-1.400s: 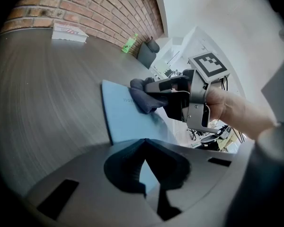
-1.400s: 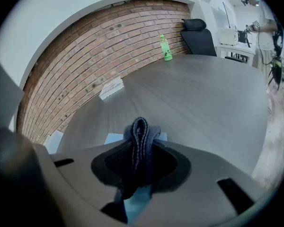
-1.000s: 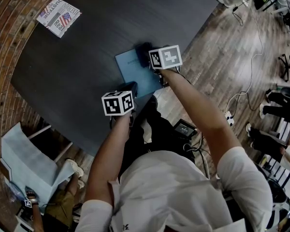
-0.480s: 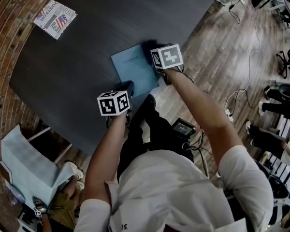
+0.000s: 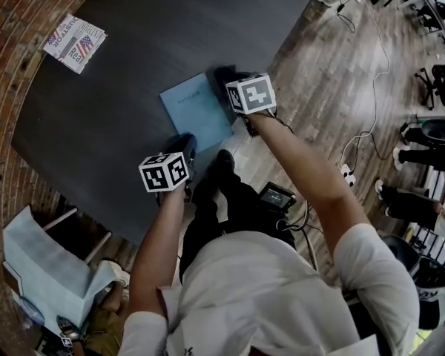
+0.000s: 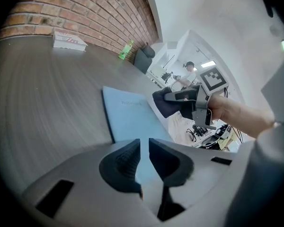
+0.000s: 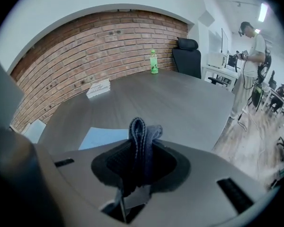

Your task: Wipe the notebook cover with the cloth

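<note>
A light blue notebook (image 5: 195, 110) lies flat on the dark table (image 5: 133, 50), close to its near edge. My left gripper (image 5: 184, 147) sits low at the notebook's near corner. Its jaws are opening, with a narrow gap through which the blue cover (image 6: 128, 117) shows; the pads do not press on it. My right gripper (image 5: 233, 80) hovers at the notebook's right side, shut on a bunched dark blue cloth (image 7: 141, 136). The left gripper view also shows this cloth (image 6: 166, 105), hanging just off the cover's far right edge.
A printed leaflet (image 5: 74, 43) lies at the table's far left by the brick wall. A green bottle (image 7: 154, 62) stands at the far edge, with a black chair (image 7: 187, 56) behind it. A person (image 7: 251, 56) stands to the right on the wooden floor.
My left gripper has drawn back a little toward the table's near edge. The right gripper stays beside the notebook with the cloth. The head view has shifted slightly.
</note>
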`<state>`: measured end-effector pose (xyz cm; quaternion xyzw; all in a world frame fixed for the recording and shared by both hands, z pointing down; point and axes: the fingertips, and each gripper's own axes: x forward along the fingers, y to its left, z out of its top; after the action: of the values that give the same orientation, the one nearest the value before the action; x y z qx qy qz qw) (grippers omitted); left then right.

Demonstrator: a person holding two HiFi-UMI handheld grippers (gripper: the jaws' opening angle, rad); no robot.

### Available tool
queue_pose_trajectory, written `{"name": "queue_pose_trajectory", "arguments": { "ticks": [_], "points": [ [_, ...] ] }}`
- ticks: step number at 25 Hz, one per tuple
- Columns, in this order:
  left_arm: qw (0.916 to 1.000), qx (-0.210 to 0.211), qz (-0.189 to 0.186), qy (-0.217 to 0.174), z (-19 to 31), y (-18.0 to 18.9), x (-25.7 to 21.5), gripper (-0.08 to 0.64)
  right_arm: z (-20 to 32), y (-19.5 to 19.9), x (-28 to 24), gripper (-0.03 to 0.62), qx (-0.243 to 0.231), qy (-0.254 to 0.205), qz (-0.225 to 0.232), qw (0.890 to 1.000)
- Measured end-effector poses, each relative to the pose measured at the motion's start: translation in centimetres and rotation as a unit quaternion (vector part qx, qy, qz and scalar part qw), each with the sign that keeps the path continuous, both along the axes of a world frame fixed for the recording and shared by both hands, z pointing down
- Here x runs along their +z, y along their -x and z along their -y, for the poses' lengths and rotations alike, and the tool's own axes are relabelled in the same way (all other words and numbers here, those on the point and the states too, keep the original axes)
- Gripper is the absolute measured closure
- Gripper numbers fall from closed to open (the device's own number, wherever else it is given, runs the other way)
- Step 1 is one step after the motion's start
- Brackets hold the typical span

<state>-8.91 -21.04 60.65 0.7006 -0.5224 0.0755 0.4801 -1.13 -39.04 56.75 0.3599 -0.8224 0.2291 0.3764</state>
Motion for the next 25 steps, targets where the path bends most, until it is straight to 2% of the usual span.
{"name": "queue_pose_trajectory", "arguments": {
  "ticks": [13,21,25],
  "points": [
    [0.9997,0.017,-0.013,-0.007,-1.4,-1.2,-0.9,0.503,-5.7,4.9,-2.1,0.492,-0.062,0.014,0.059,0.996],
    [0.9997,0.02,-0.014,-0.007,-2.5,-1.1,-1.0,0.514,-10.0,9.0,-1.7,0.492,-0.085,0.065,0.116,0.987],
    [0.9997,0.02,-0.01,-0.001,-2.8,-1.0,-0.7,0.52,-11.9,10.8,-0.5,0.492,-0.09,0.105,0.137,0.981]
  ]
}}
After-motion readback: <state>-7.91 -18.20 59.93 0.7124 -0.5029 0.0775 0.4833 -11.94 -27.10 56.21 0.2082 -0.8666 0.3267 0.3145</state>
